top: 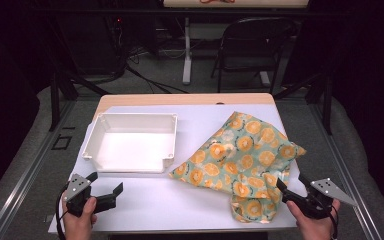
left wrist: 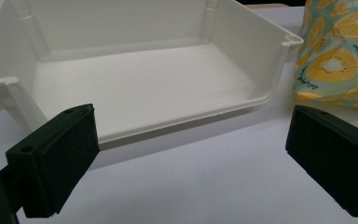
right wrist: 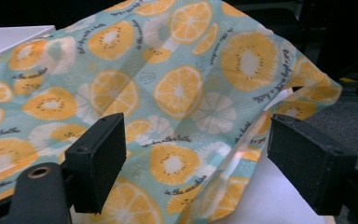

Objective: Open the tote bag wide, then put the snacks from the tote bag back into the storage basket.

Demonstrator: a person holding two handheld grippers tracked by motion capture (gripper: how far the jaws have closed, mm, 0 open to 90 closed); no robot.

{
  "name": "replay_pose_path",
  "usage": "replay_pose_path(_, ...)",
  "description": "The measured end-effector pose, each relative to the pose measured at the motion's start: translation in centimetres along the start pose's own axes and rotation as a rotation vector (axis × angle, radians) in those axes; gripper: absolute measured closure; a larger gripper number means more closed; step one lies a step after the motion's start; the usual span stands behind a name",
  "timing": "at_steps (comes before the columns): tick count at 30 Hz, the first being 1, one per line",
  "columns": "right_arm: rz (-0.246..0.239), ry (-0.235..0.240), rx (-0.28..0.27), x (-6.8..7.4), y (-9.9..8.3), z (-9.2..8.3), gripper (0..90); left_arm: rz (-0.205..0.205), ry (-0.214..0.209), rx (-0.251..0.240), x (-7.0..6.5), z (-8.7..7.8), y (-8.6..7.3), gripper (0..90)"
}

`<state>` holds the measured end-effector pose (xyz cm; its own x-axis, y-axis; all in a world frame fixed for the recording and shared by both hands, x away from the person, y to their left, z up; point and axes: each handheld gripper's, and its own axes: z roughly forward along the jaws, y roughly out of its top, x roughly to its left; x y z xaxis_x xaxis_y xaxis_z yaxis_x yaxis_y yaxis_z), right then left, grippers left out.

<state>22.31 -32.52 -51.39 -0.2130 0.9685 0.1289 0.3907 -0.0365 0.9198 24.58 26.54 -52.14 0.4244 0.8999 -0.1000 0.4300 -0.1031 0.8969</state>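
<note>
A white shallow plastic tray (top: 94, 140) sits on the left half of the white table, its low open side toward me. A teal cloth printed with orange slices (top: 240, 150) lies crumpled on the right half, one folded corner near the front edge. My left gripper (top: 105, 186) stands open near the front left, short of the tray (left wrist: 270, 60), with bare tabletop between its pads. My right gripper (top: 294, 187) stands open at the front right, just beside the cloth's near fold; the cloth (right wrist: 177, 93) spreads beyond its pads (right wrist: 98, 161).
The white table top (top: 180, 200) has free room between tray and cloth along the front. Behind the table stand a dark folding chair (top: 252, 45), a white stand leg (top: 186, 50) and cables on the grey floor.
</note>
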Motion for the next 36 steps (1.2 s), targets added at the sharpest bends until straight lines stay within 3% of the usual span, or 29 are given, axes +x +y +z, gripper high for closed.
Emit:
replay_pose_path(2, -0.001, 0.022, 0.000, 0.4, 0.0, -0.1, 18.8, 0.006, 0.000, 0.001, -0.3, 0.0, 0.0, 2.8)
replay_pose_path(4, 0.012, 0.073, -0.004, 1.0, 0.1, -0.3, 18.8, 0.011, 0.021, -0.018, -0.5, -0.2, 0.0, 4.7)
replay_pose_path(8, -0.025, 0.178, 0.009, 2.7, 0.3, -0.2, 17.2, 0.000, 0.020, -0.027, -0.4, 0.0, 0.0, 7.6)
replay_pose_path(10, -0.034, 0.197, 0.015, 3.3, 0.3, -0.1, 16.1, -0.001, 0.016, -0.023, -0.4, 0.1, 0.0, 8.1)
replay_pose_path(11, -0.053, 0.229, 0.052, 4.3, 0.2, 0.2, 14.4, -0.002, 0.018, -0.011, -0.4, 0.2, -0.1, 8.7)
replay_pose_path(12, -0.053, 0.229, 0.052, 4.3, 0.2, 0.2, 14.4, -0.002, 0.018, -0.011, -0.4, 0.2, -0.1, 9.5)
replay_pose_path(16, -0.172, 0.300, 0.166, 6.9, -0.5, 1.2, 16.8, 0.006, 0.008, -0.006, -0.7, 0.2, -0.1, 16.2)
replay_pose_path(17, -0.172, 0.300, 0.166, 6.9, -0.5, 1.2, 16.8, 0.006, 0.008, -0.006, -0.7, 0.2, -0.1, 15.9)
replay_pose_path(18, -0.220, 0.287, 0.217, 7.7, -1.0, 1.8, 21.5, 0.003, -0.002, -0.009, -0.9, 0.2, -0.1, 16.3)
replay_pose_path(20, -0.254, 0.261, 0.252, 8.2, -1.4, 2.2, 37.0, 0.003, -0.010, -0.013, -1.0, 0.2, -0.1, 16.9)
replay_pose_path(21, -0.255, 0.257, 0.255, 8.4, -1.6, 2.4, 46.5, 0.004, -0.012, -0.016, -1.1, 0.2, -0.1, 17.2)
replay_pose_path(22, -0.255, 0.257, 0.255, 8.4, -1.6, 2.4, 46.5, 0.004, -0.012, -0.016, -1.1, 0.2, -0.1, 17.4)
replay_pose_path(23, -0.237, 0.280, 0.275, 8.5, -1.9, 2.9, 63.8, 0.010, -0.012, -0.010, -1.2, 0.2, -0.1, 17.6)
replay_pose_path(25, -0.213, 0.295, 0.287, 8.7, -2.0, 3.3, 75.4, -0.001, -0.024, -0.014, -1.4, 0.3, -0.2, 19.0)
replay_pose_path(26, -0.213, 0.295, 0.287, 8.7, -2.0, 3.3, 75.4, -0.001, -0.024, -0.014, -1.4, 0.3, -0.2, 20.3)
replay_pose_path(27, -0.201, 0.311, 0.278, 9.2, -2.1, 3.6, 83.1, -0.004, -0.029, -0.014, -1.5, 0.3, -0.2, 22.0)
replay_pose_path(28, -0.206, 0.314, 0.273, 9.5, -2.1, 3.8, 85.7, 0.002, -0.056, -0.016, -1.9, 0.4, -0.1, 23.8)
replay_pose_path(29, -0.208, 0.318, 0.262, 9.9, -2.1, 3.9, 88.3, 0.002, -0.056, -0.016, -1.9, 0.4, -0.1, 24.2)
replay_pose_path(30, -0.208, 0.325, 0.253, 10.3, -2.0, 3.9, 90.0, 0.025, -0.079, -0.017, -2.7, 0.6, 0.0, 24.2)
replay_pose_path(31, -0.201, 0.336, 0.236, 10.7, -1.9, 4.0, 90.0, 0.025, -0.079, -0.017, -2.7, 0.6, 0.0, 24.2)
replay_pose_path(33, -0.199, 0.351, 0.218, 11.5, -1.7, 4.2, 90.0, 0.045, -0.123, -0.017, -4.3, 1.2, 0.1, 24.2)
replay_pose_path(36, -0.163, 0.382, 0.201, 13.0, -1.5, 4.9, 90.0, 0.089, -0.153, -0.002, -5.9, 1.8, 0.2, 24.2)
